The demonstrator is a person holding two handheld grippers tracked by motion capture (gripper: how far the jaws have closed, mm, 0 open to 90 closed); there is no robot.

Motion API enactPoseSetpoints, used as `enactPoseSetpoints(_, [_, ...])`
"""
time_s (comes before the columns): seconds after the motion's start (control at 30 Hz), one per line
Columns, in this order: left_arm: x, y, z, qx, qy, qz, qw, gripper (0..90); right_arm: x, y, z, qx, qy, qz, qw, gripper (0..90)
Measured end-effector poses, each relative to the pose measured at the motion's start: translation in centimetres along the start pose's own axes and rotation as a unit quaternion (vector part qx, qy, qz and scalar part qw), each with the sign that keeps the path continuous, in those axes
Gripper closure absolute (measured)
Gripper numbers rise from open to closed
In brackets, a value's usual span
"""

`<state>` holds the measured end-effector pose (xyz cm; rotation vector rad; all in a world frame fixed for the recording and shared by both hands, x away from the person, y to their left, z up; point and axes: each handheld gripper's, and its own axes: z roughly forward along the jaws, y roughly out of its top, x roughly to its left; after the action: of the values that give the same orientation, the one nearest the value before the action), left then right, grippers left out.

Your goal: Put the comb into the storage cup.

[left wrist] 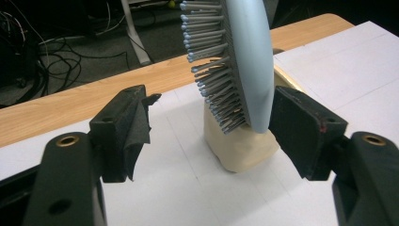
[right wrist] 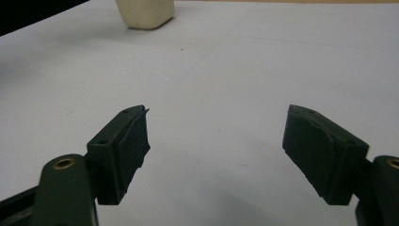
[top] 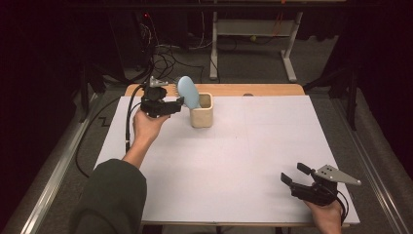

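A pale blue hairbrush (top: 188,91) stood head-up in a cream square cup (top: 201,116) near the far left of the white table (top: 253,161), leaning left over the cup's rim. The left gripper (top: 179,102) was held level just beside the cup, its jaws spread around the brush head: in the left gripper view one pad lay against or just beside the brush's smooth back, the other stood well clear of the bristles. The right gripper (top: 292,174) rested at the near right corner, jaws spread with nothing between them

Pale-blue hairbrush (top: 188,91) upright in cream cup (top: 202,117)
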<state>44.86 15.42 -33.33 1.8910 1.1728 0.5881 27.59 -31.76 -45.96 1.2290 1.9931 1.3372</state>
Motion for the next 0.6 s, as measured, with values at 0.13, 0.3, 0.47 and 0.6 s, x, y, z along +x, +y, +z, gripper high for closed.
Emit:
enactPoseSetpoints(0.13, [0.0, -0.1, -0.3, -0.002, 0.0, 0.003, 1.0, 30.0, 0.0, 0.0, 0.0, 0.0, 0.0, -0.001, 1.0, 23.8])
enactPoseSetpoints(0.3, [0.1, -0.3, -0.7, -0.005, -0.002, 0.003, 1.0, 30.2, 0.0, 0.0, 0.0, 0.0, 0.0, -0.001, 1.0, 23.8])
enactPoseSetpoints(0.47, [0.2, -0.4, -1.2, -0.006, -0.003, 0.009, 0.9999, 30.8, 0.0, 0.0, 0.0, 0.001, 0.0, -0.001, 1.0, 23.8])
enactPoseSetpoints(0.6, [0.2, -0.7, -1.5, -0.009, -0.006, 0.012, 0.9999, 30.8, 0.0, 0.0, 0.0, 0.001, 0.0, 0.0, 1.0, 23.9])
